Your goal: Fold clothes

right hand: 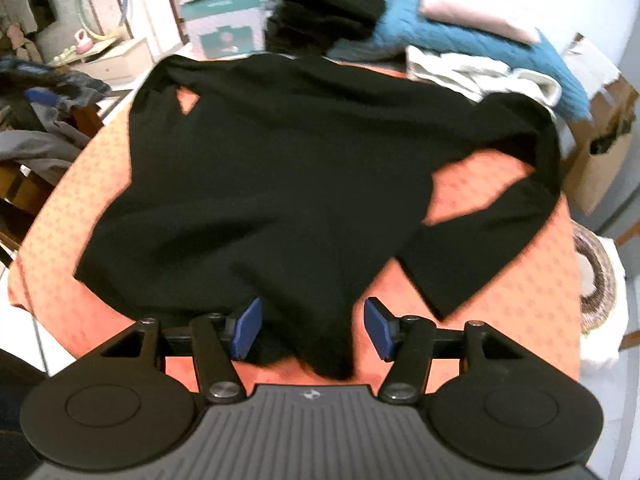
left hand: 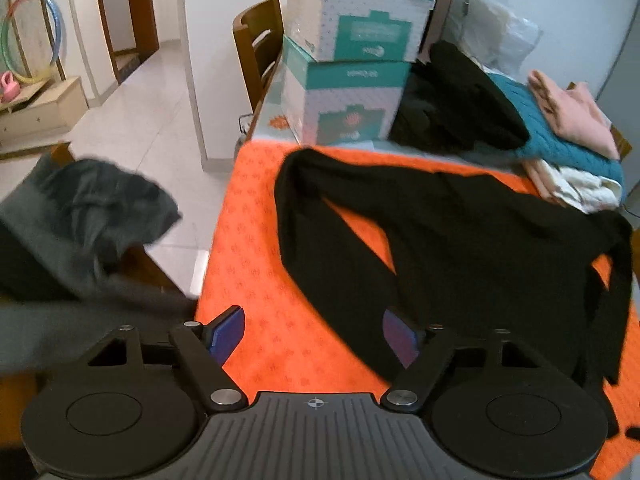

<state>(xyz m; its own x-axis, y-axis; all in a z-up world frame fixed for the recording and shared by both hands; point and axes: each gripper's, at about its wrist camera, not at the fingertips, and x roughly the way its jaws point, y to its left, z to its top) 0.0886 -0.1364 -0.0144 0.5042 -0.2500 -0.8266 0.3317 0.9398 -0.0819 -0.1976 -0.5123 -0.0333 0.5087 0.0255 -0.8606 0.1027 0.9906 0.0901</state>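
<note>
1. Lying spread over the orange patterned tablecloth (left hand: 256,240), the black long-sleeved top (left hand: 460,248) has its body flat and both sleeves angled away from it, with patches of orange showing between sleeve and body.
2. The left gripper (left hand: 312,336) hovers over the near left part of the cloth with its blue pads (left hand: 226,334) standing wide apart; only bare orange cloth lies between them, and the right pad sits against the edge of the top's near sleeve in the left wrist view.
3. The right gripper (right hand: 312,328) is over the top's near hem; its jaws are parted, and a fold of black fabric lies in the gap without either pad pressing on it.
4. At the far end of the table, a pile of clothes holds a black garment (left hand: 456,100), a teal cable-knit sweater (left hand: 560,136), a pink garment (left hand: 572,112) on top of the sweater and cream knitwear (left hand: 576,188) below it.
5. Two teal-and-white cardboard boxes (left hand: 352,60) are stacked just left of that pile, in front of a wooden chair (left hand: 258,48).
6. Off the table's left side, grey clothing (left hand: 80,216) is heaped.
7. A hula hoop (left hand: 28,36) leans against the far wall.
</note>
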